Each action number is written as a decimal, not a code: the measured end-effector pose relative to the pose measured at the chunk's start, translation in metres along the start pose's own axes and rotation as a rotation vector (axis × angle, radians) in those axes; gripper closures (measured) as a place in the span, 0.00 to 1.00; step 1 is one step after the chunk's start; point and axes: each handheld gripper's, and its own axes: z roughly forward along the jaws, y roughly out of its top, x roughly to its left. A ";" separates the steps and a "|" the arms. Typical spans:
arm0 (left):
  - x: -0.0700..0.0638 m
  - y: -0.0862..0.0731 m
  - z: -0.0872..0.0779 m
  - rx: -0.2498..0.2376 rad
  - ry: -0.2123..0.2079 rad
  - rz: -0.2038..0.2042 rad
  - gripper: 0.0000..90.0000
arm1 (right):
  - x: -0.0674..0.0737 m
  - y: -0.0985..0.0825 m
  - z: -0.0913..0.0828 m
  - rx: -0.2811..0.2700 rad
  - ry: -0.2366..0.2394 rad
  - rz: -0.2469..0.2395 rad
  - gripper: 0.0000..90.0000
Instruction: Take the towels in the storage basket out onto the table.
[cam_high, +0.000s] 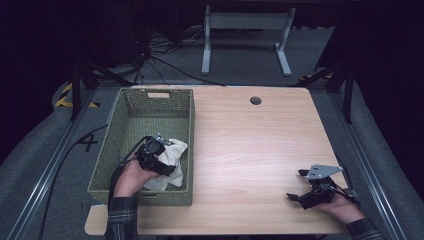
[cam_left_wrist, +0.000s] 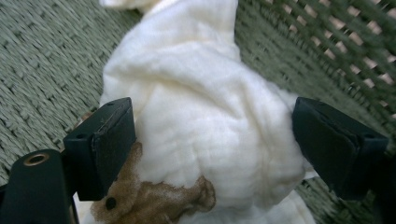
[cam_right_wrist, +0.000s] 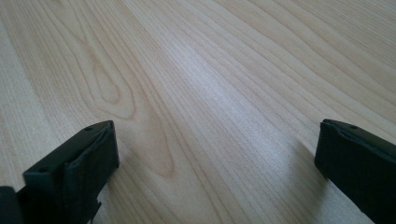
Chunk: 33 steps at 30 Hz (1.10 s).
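Cream-white cloth (cam_high: 170, 162), soft and bunched, lies inside the green woven basket (cam_high: 115, 145) at the left half of the wooden table (cam_high: 250, 150). In the high view the cloth sits in the basket's near right part, at about 4 o'clock from the basket's centre, close against the right wall. A brown animal figure (cam_left_wrist: 154, 200) is printed or sewn on the cloth, seen at 6 o'clock in the left gripper view.

The left gripper (cam_high: 152, 152) is down inside the basket, over the cloth. In its own view, the left gripper (cam_left_wrist: 212, 140) has its jaws standing wide apart, one on either side of the raised fold of cloth. The left jaw's inner face lies against the fabric edge; the right jaw sits just beside it. The fold is not squeezed between them: the jaws are parted, not clamped.

The right gripper (cam_high: 300, 187) rests low over the table at roughly 4 o'clock from the table centre, well apart from the basket. In its own view, the right gripper (cam_right_wrist: 217, 158) has its jaws spread wide, with bare wood grain between them and nothing held.
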 end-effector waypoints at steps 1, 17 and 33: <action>0.000 0.000 0.001 0.011 0.000 0.003 0.17 | 0.000 0.000 0.000 0.000 0.000 -0.001 0.00; -0.005 0.001 0.012 0.105 0.027 0.036 0.20 | 0.000 0.000 0.000 -0.001 0.001 -0.002 0.00; -0.002 0.000 -0.003 0.089 -0.006 -0.030 0.80 | 0.000 0.000 0.000 -0.001 0.001 -0.002 0.00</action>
